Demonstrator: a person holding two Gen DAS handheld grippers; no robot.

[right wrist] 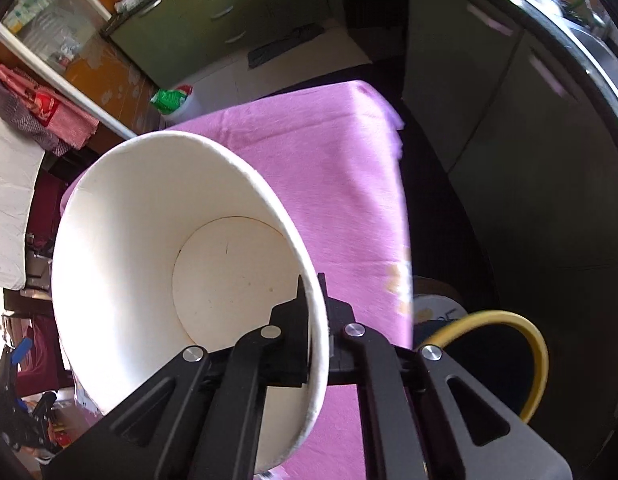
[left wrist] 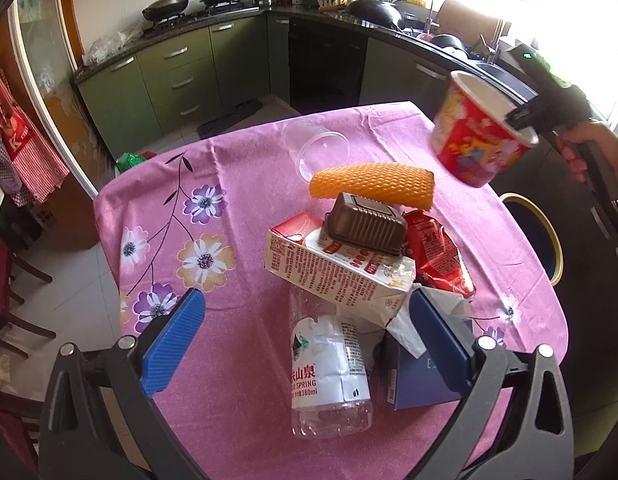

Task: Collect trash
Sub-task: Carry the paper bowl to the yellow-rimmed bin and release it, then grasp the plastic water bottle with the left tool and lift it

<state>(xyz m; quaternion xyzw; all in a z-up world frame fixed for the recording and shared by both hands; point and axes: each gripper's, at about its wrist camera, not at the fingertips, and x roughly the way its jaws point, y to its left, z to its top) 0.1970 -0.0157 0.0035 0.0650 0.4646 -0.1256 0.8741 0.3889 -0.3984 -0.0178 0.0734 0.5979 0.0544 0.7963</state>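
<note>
Pinching the rim of the paper noodle cup (right wrist: 181,280) between its closed fingers, my right tool (right wrist: 313,296) holds the cup tilted in the air, clear of the tabletop (right wrist: 349,184). Its own camera shows only the cup's white inside, one finger inside the wall and one outside, with a yellow-rimmed bin (right wrist: 537,356) just right of the tool. My left camera instead shows the cup's red printed outside (left wrist: 477,140), up to the right of my left tool (left wrist: 305,320). That tool hangs wide open, gripping nothing, above the trash pile: a clear water bottle (left wrist: 329,376) between its blue pads (left wrist: 177,344), a milk carton (left wrist: 337,272) ahead of it, a brown ribbed tray (left wrist: 365,224), a red wrapper (left wrist: 437,256), orange foam netting (left wrist: 373,184) and a clear plastic cup (left wrist: 317,148) farther ahead.
</note>
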